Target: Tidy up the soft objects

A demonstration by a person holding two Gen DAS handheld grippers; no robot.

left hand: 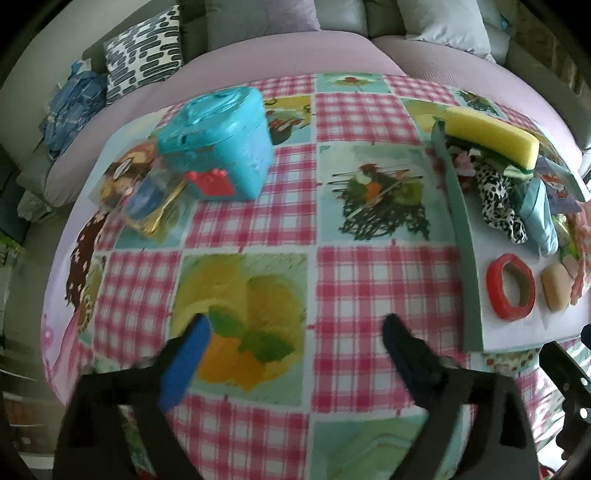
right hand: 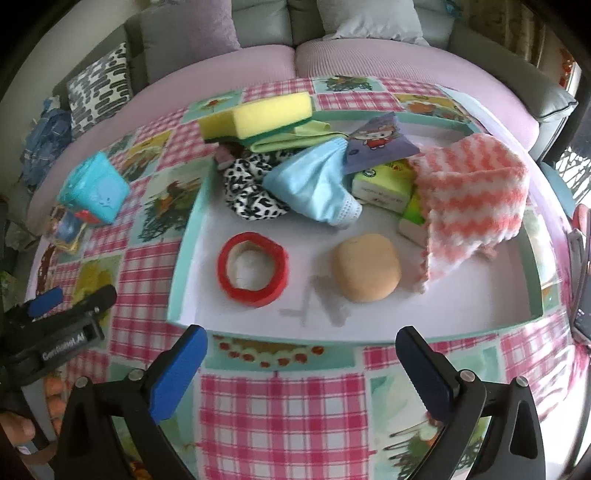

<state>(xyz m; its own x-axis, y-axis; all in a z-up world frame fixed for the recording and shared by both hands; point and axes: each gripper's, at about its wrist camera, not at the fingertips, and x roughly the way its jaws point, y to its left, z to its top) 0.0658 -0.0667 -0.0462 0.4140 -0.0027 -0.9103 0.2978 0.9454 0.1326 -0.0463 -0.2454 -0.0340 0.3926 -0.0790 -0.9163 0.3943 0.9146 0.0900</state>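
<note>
Behind the table runs a grey sofa (right hand: 258, 29) with pale cushions, and the table itself wears a pink-checked tablecloth (left hand: 369, 288) printed with fruit and salad panels. On it sits a shallow tray (right hand: 184, 236) with a teal rim, where most of the soft things already lie. Seen from the right gripper (right hand: 301, 369), whose jaws stand spread wide with nothing between them, the tray lies just ahead: a red ring (right hand: 253, 274) ahead of its left finger, a tan bun-shaped squishy (right hand: 365, 267) ahead of the gap, and beyond these a heap of a leopard-print cloth (right hand: 247, 192), a pale blue cloth (right hand: 314, 188), a yellow sponge (right hand: 255, 116) propped on folded green fabric at the far rim, tissue packs, and a pink-and-white zigzag towel (right hand: 476, 195) off beyond its right finger. The left gripper (left hand: 295, 354) is likewise released and empty, hovering over bare tablecloth with the tray off past its right finger. Ahead and beyond its left finger, well apart from the tray, stand a turquoise plastic box (left hand: 221, 144) and a small clutter beside it (hard-looking items, though blur hides detail). Judging by this, the gathering looks nearly or fully done; what may remain is tidying the heap.
</note>
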